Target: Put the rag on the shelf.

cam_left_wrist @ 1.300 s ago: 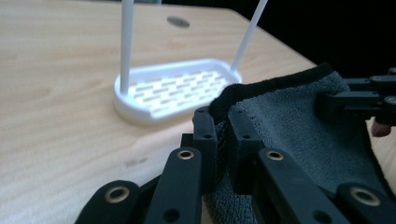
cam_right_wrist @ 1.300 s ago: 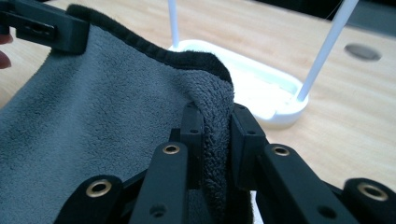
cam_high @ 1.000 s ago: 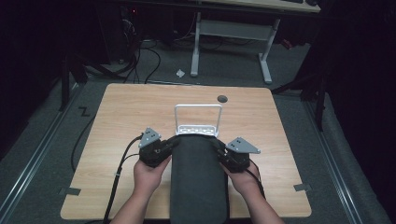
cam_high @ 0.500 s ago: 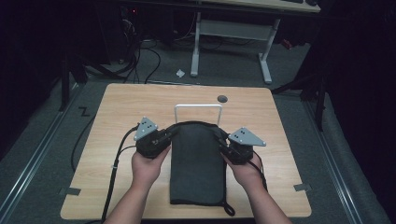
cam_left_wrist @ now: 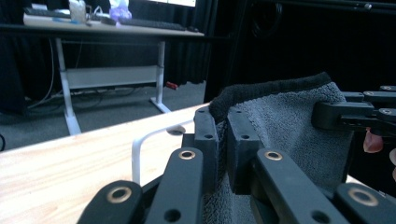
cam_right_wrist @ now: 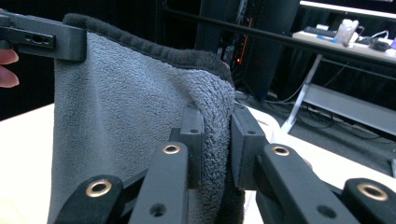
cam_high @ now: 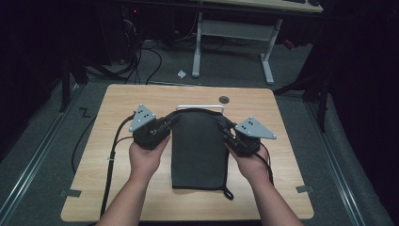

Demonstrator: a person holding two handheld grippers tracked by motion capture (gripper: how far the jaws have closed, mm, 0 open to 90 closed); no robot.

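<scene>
A dark grey towel [cam_high: 200,150] stretches down the middle of the wooden table [cam_high: 117,103], its near end resting on the top. My left gripper [cam_high: 169,123] is shut on its far left corner and my right gripper [cam_high: 225,128] on its far right corner. The held edge is raised just in front of a white wire rack [cam_high: 200,108]. In the left gripper view the jaws [cam_left_wrist: 223,140] pinch the towel [cam_left_wrist: 289,126], with the white rack [cam_left_wrist: 140,144] behind. The right gripper view has its jaws [cam_right_wrist: 217,140] clamped on the fleecy towel [cam_right_wrist: 126,107].
A dark round grommet [cam_high: 224,99] sits near the table's far edge. Behind the table stands a white-legged desk [cam_high: 235,28], with cables and a white scrap [cam_high: 181,74] on the floor. A small loop [cam_high: 228,193] hangs from the towel's near right corner.
Both hands have moved away from the person and apart, carrying the towel's far edge up to the white rack. The towel's near end has slid onto the table.
</scene>
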